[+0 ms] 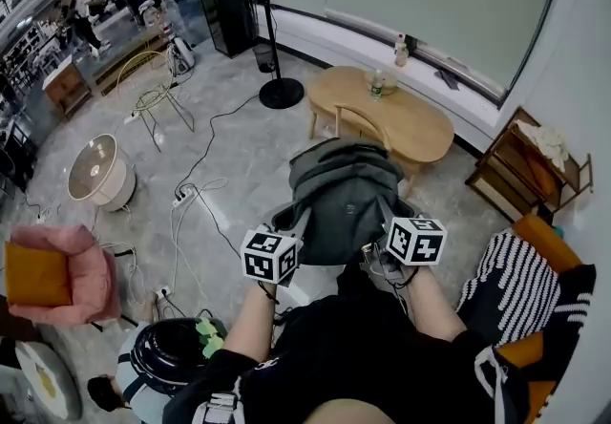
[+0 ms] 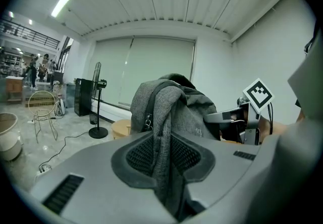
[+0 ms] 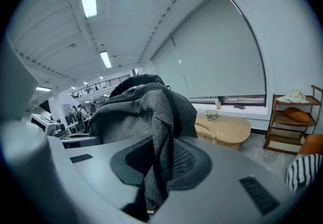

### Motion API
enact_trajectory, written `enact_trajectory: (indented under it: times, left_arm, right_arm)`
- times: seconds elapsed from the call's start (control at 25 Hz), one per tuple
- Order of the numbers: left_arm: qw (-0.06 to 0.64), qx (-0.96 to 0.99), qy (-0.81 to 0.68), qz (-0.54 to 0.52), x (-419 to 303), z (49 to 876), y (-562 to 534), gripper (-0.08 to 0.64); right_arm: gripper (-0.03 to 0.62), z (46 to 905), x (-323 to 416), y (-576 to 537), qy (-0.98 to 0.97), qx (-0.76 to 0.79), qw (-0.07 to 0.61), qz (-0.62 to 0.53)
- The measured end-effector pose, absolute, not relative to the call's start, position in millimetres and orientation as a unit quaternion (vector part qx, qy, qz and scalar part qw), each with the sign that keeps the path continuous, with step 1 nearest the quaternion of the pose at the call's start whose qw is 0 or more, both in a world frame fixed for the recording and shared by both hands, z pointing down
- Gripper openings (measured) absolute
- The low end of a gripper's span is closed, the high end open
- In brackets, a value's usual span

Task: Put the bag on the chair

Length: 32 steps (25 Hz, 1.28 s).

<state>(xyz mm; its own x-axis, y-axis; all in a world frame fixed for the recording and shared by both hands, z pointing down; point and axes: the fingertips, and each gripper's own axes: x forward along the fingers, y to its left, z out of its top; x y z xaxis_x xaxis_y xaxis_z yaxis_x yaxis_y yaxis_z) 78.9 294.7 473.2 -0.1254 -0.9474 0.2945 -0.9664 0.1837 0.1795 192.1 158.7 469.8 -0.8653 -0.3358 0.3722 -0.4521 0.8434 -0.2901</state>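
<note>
Carrying is the step in hand: the grey bag (image 1: 344,195) hangs in front of the person, at the middle of the head view, held up by both tongs. The left gripper (image 2: 162,167) is pinched narrow on a fold of the bag's fabric, at the bag's 7 o'clock in the head view. The right gripper (image 3: 156,167) is pinched the same way on another fold at its 5 o'clock. In both gripper views cloth fills the slot between the pads and the bulk of the bag rises beyond them. Whether its underside touches anything I cannot tell, because its body hides what lies below.

Just beyond the bag, at its 12 o'clock, the curved back of a wooden chair (image 1: 361,123) shows beside the wooden table (image 1: 425,126). That looks the likeliest target, though its seat is hidden behind the bag. Other seats stand well apart: a pink armchair (image 1: 67,274) at 8 o'clock and a striped one (image 1: 520,284) at 4 o'clock.

I judge the task about midway, with the bag lifted but not set down. The next move calls for carrying it toward 12 o'clock with both tongs level so it does not tip. It should then be lowered until the seat takes the weight, and only then released. The bag is limp, so it may slump off if it lands too near the seat's front edge.
</note>
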Motion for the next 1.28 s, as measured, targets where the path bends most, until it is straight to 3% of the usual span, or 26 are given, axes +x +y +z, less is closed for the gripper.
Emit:
enact_trajectory:
  times: [0.44,0.96,1.28]
  left_arm:
    - [0.188,0.622,-0.758,0.050,-27.5,492.3,178.2,0.087]
    - [0.223,0.606,-0.761,0.058,-181.8,495.0,-50.0,0.089]
    - [0.242,0.599,-0.761,0.054,-246.4,510.4,-128.8,0.089]
  right_arm:
    - [0.078,497.0,84.0,39.7,-0.946,0.180,0.144,0.229]
    - [0.077,494.8,-69.5,-187.1,-0.947,0.153,0.170,0.225]
    - [0.077,508.2,-134.5,-265.6,-0.945,0.137,0.187,0.232]
